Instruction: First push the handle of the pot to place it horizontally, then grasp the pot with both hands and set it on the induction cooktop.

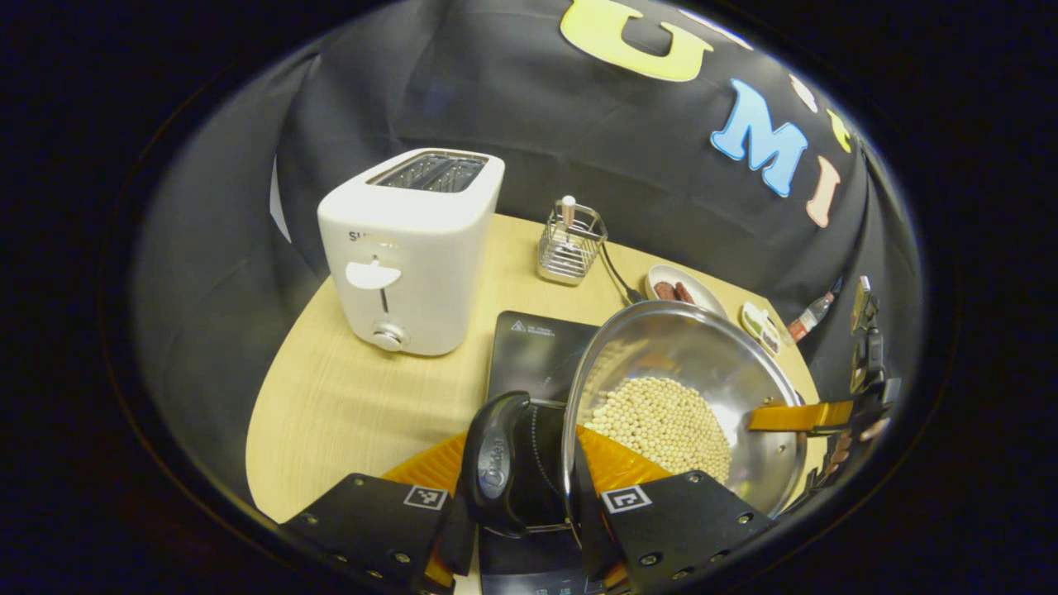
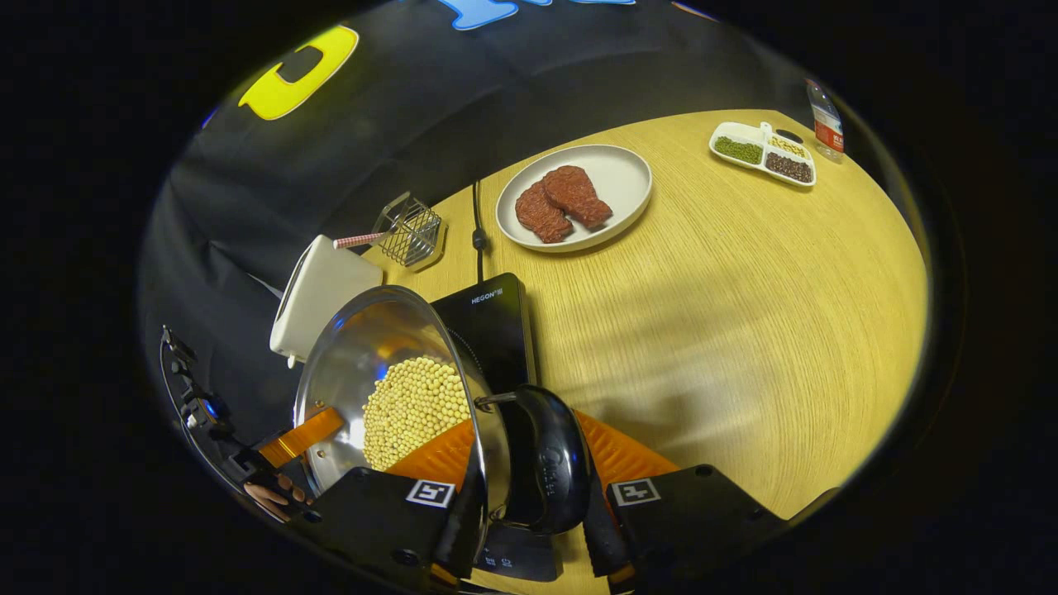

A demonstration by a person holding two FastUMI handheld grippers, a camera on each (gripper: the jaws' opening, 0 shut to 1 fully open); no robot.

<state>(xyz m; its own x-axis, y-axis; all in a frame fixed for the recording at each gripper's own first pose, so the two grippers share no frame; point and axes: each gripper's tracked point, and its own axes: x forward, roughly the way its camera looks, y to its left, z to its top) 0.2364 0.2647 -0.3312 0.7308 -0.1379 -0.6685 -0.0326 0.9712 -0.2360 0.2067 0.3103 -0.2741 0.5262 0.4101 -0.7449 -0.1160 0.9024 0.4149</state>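
The left gripper (image 1: 529, 529) is closed on the pot's black side handle (image 1: 496, 463), one finger either side of it. The right gripper (image 2: 529, 529) clamps the opposite handle (image 2: 550, 471) the same way. Between them hangs the pot (image 1: 686, 364) — a steel pan half full of pale beans (image 1: 661, 421) — tilted and apparently just above the induction cooktop (image 1: 537, 347), which lies directly ahead of both grippers.

The risk, I judge, is a spill: if one hand drops lower than the other, the beans slide and the pot twists on its handles.

Beyond its fingers the left gripper view shows the toaster (image 1: 409, 248) face-on; the right gripper view shows the plate of meat (image 2: 574, 198) and the divided dish (image 2: 762, 153) clearly.
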